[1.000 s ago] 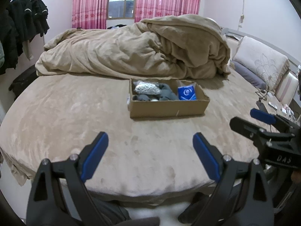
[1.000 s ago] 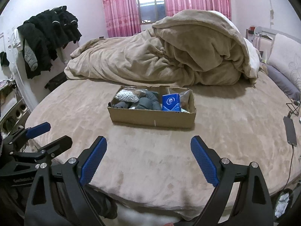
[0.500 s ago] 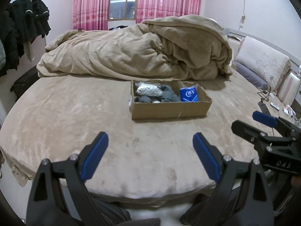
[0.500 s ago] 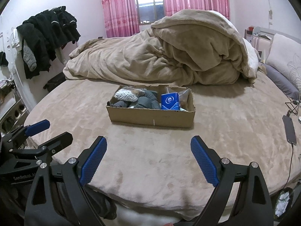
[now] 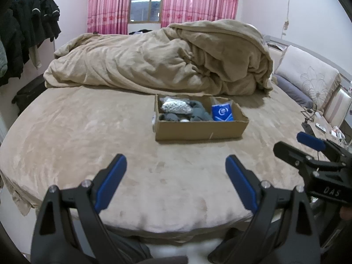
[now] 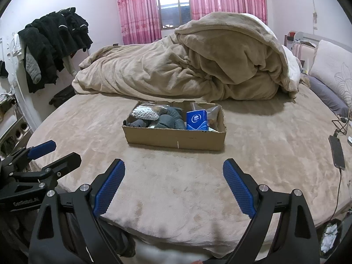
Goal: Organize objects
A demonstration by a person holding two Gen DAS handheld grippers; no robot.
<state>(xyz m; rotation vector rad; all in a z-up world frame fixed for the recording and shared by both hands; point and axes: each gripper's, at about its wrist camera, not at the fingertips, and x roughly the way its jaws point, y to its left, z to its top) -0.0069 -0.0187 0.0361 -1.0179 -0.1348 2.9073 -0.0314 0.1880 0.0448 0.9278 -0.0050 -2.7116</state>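
A shallow cardboard box (image 5: 199, 129) (image 6: 176, 139) sits in the middle of the round tan bed. It holds a bag of white beads (image 5: 176, 107) (image 6: 144, 112), grey socks (image 5: 198, 113) (image 6: 169, 120) and a blue packet (image 5: 222, 112) (image 6: 196, 120). My left gripper (image 5: 176, 176) is open and empty above the bed's near edge, short of the box; it also shows in the right wrist view (image 6: 52, 154). My right gripper (image 6: 173, 180) is open and empty, level with it; it also shows in the left wrist view (image 5: 299, 145).
A heaped tan duvet (image 5: 165, 63) lies behind the box. Pillows (image 6: 334, 72) lie at the right. Dark clothes (image 6: 52, 44) hang at the left wall. A phone on a cable (image 6: 336, 151) lies on the bed's right edge.
Both grippers have moved slightly forward toward the box, which looks a little larger. Both jaws have stayed open.
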